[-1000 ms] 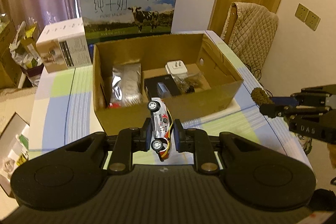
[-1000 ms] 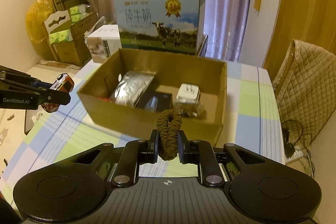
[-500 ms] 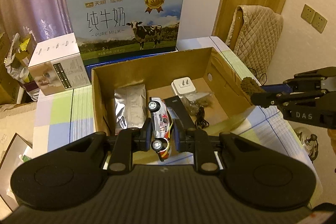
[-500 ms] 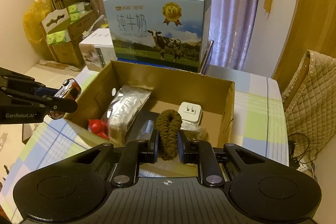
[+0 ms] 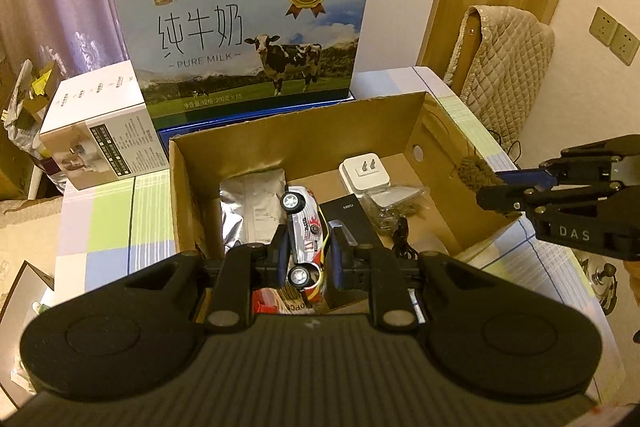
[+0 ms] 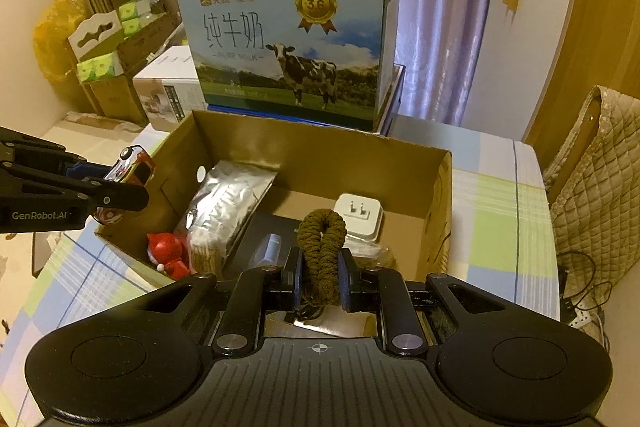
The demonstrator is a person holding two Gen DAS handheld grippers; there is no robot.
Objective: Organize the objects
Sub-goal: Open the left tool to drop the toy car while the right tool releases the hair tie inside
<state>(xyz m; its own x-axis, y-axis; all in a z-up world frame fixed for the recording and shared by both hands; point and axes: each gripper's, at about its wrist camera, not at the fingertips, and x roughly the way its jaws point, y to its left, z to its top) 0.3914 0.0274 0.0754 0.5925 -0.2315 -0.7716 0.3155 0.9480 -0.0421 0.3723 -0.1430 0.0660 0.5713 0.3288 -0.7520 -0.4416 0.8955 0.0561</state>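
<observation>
Brown cardboard box (image 5: 304, 143) at twelve o'clock; our left tongs (image 5: 306, 259) clench a white toy car (image 5: 306, 233), right tongs (image 6: 320, 277) an olive braided loop (image 6: 322, 239).

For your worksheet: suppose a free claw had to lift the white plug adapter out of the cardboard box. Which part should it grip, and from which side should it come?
Grip the white plug adapter across its two flat side walls, coming straight down from above. It lies with its prong face up, the cardboard box walls block any level approach, and a clear bag crowds its near edge, so probably only the upper sides are free.
</observation>
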